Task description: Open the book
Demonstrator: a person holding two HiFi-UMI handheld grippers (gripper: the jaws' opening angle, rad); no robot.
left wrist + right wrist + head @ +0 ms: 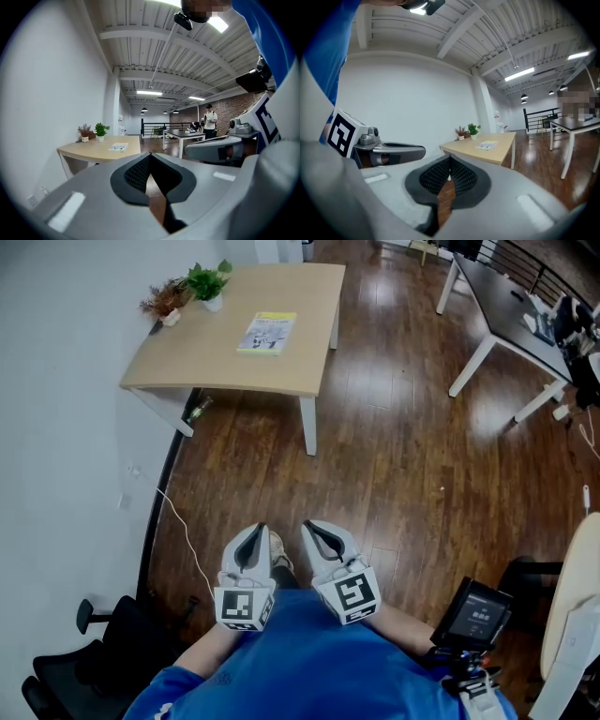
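A closed book (267, 333) with a yellow-and-white cover lies flat on a light wooden table (225, 367) well ahead of me; it also shows small in the left gripper view (118, 147) and the right gripper view (487, 145). Both grippers are held close to my body, far from the table. My left gripper (260, 527) is shut with nothing in it, its tips meeting (150, 154). My right gripper (306, 523) is likewise shut and empty, tips together (450, 158).
A green potted plant (208, 284) and a dried plant (166, 301) stand at the table's far left corner. A white cable (178, 521) trails along the wall. A black-topped desk (511, 315) stands at the right, a black chair (89, 657) at lower left. Dark wood floor lies between.
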